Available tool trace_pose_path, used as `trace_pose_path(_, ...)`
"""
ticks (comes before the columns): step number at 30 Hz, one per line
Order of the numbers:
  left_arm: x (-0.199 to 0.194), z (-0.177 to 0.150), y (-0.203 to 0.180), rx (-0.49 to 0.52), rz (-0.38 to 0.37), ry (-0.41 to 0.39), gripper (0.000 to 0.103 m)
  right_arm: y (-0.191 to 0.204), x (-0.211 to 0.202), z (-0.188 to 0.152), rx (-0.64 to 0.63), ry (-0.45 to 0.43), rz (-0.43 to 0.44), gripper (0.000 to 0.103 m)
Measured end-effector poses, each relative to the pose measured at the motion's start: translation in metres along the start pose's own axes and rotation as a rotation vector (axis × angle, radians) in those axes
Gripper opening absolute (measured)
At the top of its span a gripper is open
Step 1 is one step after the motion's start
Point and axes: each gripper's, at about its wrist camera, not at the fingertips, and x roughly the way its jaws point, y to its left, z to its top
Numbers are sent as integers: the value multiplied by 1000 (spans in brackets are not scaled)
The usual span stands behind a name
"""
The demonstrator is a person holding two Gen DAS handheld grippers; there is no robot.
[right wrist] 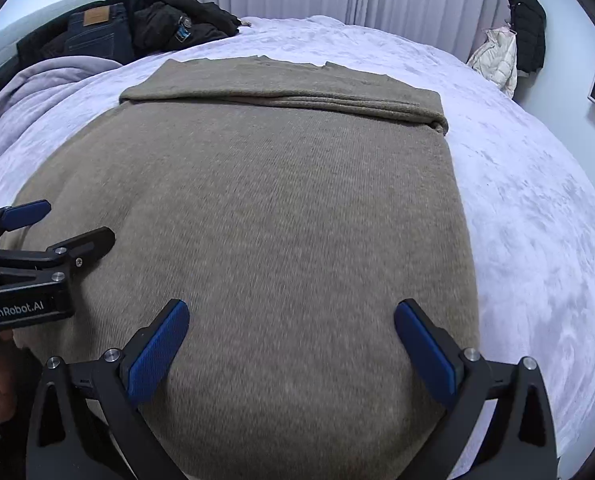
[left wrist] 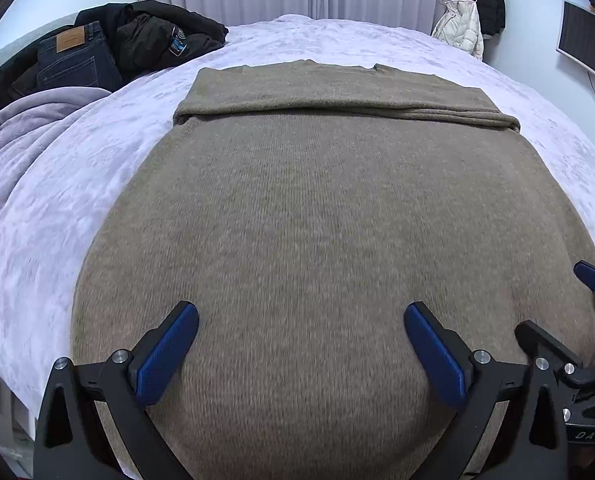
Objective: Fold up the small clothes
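A brown sweater [left wrist: 317, 208] lies flat on the bed [left wrist: 57, 200], its far end folded over toward the bed's far edge, while the left gripper [left wrist: 301, 344] and right gripper [right wrist: 291, 340] hover over its near end, fingers spread apart and empty.

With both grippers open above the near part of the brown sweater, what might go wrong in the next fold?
1. The sleeves folded across the far end lie loose; lifting the brown sweater may slide them apart.
2. The left gripper and right gripper are open and close together, so they might bump each other.
3. The knit is thick; the fingers may pinch only the top layer.
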Motion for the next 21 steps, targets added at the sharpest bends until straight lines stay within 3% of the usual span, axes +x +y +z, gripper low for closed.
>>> trace_pose_path(12,-2,-14,6,-11,-11,-20,103,3,-14,-29,-52,-36,-4,102)
trace_pose_path(21,-23,-34,10,18,-54,37,103,14,-26,-46,-168,6,-37,102)
